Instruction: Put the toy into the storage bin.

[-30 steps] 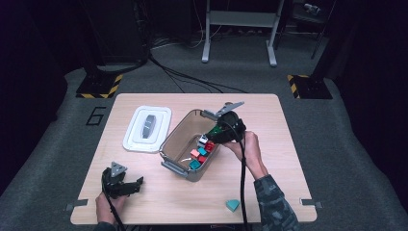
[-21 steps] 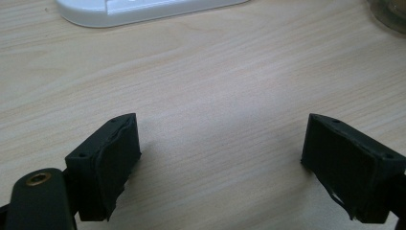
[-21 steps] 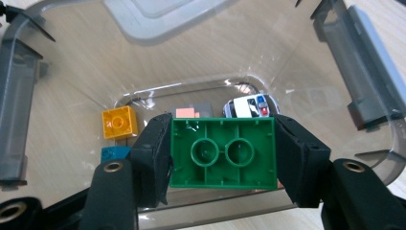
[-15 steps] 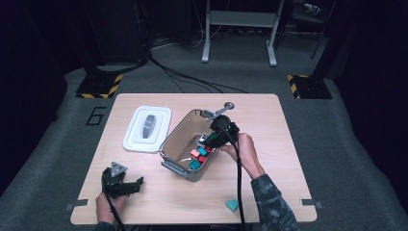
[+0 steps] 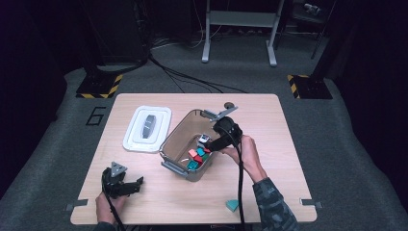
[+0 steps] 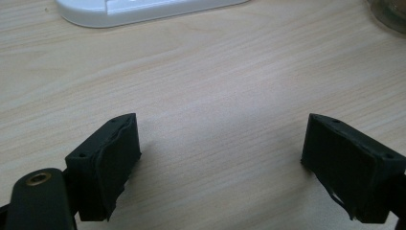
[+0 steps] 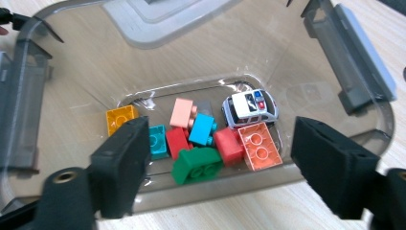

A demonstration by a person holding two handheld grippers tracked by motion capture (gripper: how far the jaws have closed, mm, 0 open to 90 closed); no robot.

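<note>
Right gripper (image 5: 208,142) poised over the clear grey plastic bin (image 5: 179,136), jaws spread wide and holding nothing.

In the right gripper view the bin's floor held a heap of toy bricks — a green one (image 7: 196,164), a blue one (image 7: 202,129), a pink one (image 7: 181,112), a yellow one (image 7: 120,119) and an orange one (image 7: 259,139) — with a small white toy police car (image 7: 250,108) just beside the orange brick. The left gripper (image 5: 126,185) rested low on the light wooden table (image 5: 269,125) near its front edge, well apart from the bin, jaws likewise apart and empty; the white plastic lid (image 5: 147,128) lay flat beside the bin, and a lone teal piece (image 5: 232,205) sat near the table's front edge.
</note>
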